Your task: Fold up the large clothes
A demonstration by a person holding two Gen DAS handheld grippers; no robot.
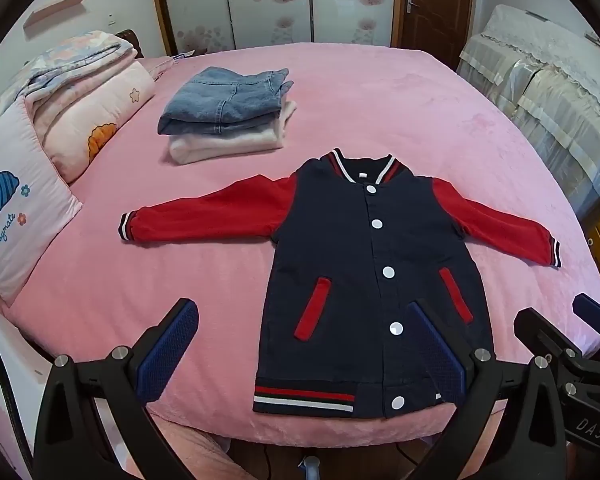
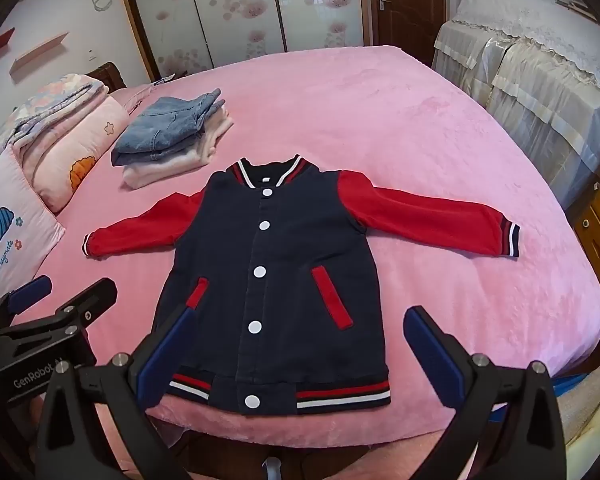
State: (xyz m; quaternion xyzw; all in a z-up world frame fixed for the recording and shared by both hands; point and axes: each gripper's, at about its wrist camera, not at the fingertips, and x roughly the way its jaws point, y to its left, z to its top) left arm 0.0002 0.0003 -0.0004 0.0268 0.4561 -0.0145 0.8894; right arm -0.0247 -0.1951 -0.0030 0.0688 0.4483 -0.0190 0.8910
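Note:
A navy jacket (image 1: 340,264) with red sleeves and white snap buttons lies flat, front up, sleeves spread, on the pink bed (image 1: 380,92); it also shows in the right wrist view (image 2: 284,264). My left gripper (image 1: 304,320) is open and empty, above the jacket's left hem. My right gripper (image 2: 300,332) is open and empty, above the hem's middle. Each gripper shows in the other's view: the right one (image 1: 580,320), the left one (image 2: 60,292).
A folded stack, blue jeans (image 1: 228,100) on a pale pink garment (image 1: 228,140), sits behind the jacket. Folded quilts and a pillow (image 1: 16,208) lie at the left. A covered cabinet (image 1: 548,92) stands at the right. The bed's front edge (image 2: 300,428) is close below.

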